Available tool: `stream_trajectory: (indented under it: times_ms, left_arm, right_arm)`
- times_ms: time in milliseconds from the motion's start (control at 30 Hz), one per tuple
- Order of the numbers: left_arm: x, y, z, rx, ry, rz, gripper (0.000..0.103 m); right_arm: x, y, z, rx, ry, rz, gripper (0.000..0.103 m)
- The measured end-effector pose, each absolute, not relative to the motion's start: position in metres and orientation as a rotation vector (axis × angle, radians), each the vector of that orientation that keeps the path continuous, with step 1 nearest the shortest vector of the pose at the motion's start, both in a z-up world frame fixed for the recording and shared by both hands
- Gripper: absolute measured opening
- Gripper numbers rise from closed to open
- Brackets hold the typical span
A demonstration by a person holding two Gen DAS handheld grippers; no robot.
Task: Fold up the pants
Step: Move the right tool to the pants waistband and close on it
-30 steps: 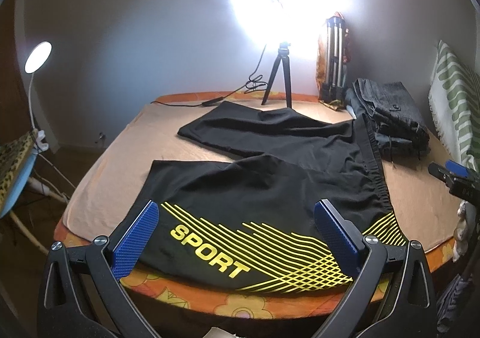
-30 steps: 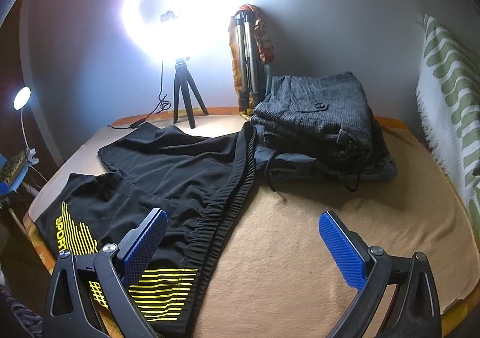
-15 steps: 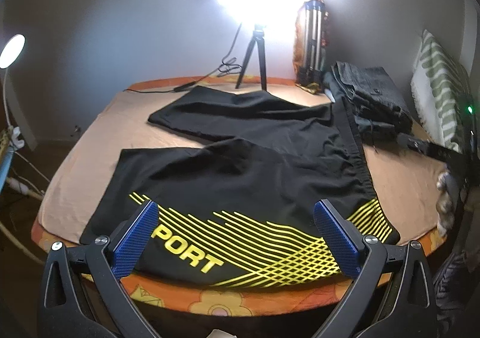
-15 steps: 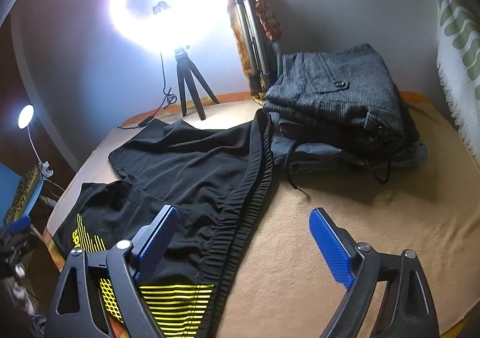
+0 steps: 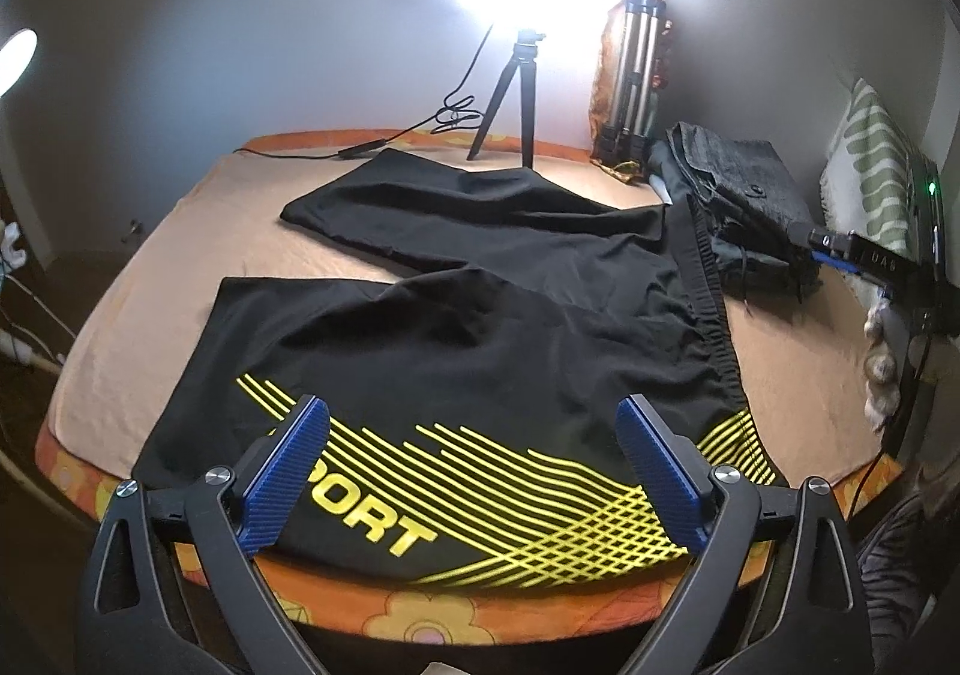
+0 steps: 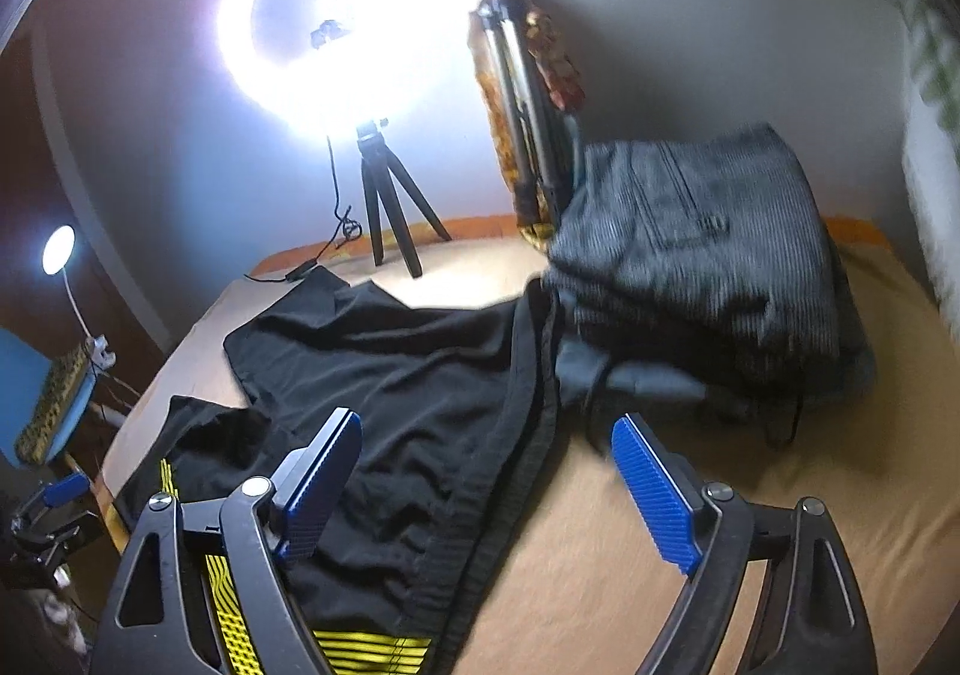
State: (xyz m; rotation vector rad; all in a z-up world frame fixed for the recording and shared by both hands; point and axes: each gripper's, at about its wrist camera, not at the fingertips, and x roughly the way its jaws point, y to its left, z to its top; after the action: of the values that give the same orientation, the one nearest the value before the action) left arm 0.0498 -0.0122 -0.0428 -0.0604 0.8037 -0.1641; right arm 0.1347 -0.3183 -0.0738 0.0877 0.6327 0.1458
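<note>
Now the left gripper (image 5: pixel 474 471) hangs lower and nearer over the black pants (image 5: pixel 480 327) than a second ago, its blue pads (image 5: pixel 287 471) standing over the yellow SPORT print (image 5: pixel 366 519) at the near edge of the bed (image 5: pixel 150 267). Its jaws are closing a little from full width, though nothing lies between them yet; they press on no cloth. The pants lie spread flat, both legs running away to the left, the waistband (image 6: pixel 528 375) to the right beside the folded grey stack (image 6: pixel 702 249). Further right, the right gripper (image 6: pixel 486 477) has swung in toward that waistband, which now sits between its pads, well below them. Its jaws are also narrowing but hold nothing. Judging by this, both hands are lining up for a first pinch, and no fold has begun.
</note>
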Motion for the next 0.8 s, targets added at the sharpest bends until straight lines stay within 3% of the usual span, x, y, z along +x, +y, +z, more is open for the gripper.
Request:
stream_trajectory:
  times_ms: [133,300,567,800]
  left_arm:
    - [0.064,-0.006,-0.044,-0.077,0.835,-0.159,0.095]
    - [0.088,-0.002,-0.046,-0.077,0.865,-0.142,0.094]
    - [0.128,-0.005,-0.042,-0.063,0.864,-0.142,0.094]
    - [0.154,0.005,-0.047,-0.098,0.9,-0.145,0.094]
  right_arm:
    - [0.169,-0.315,-0.055,-0.018,0.652,0.204,0.085]
    - [0.224,-0.3,-0.044,-0.172,0.754,0.284,0.07]
    - [0.307,-0.274,-0.052,-0.313,0.939,0.33,0.055]
    - [0.357,-0.27,-0.084,-0.389,1.108,0.277,0.054]
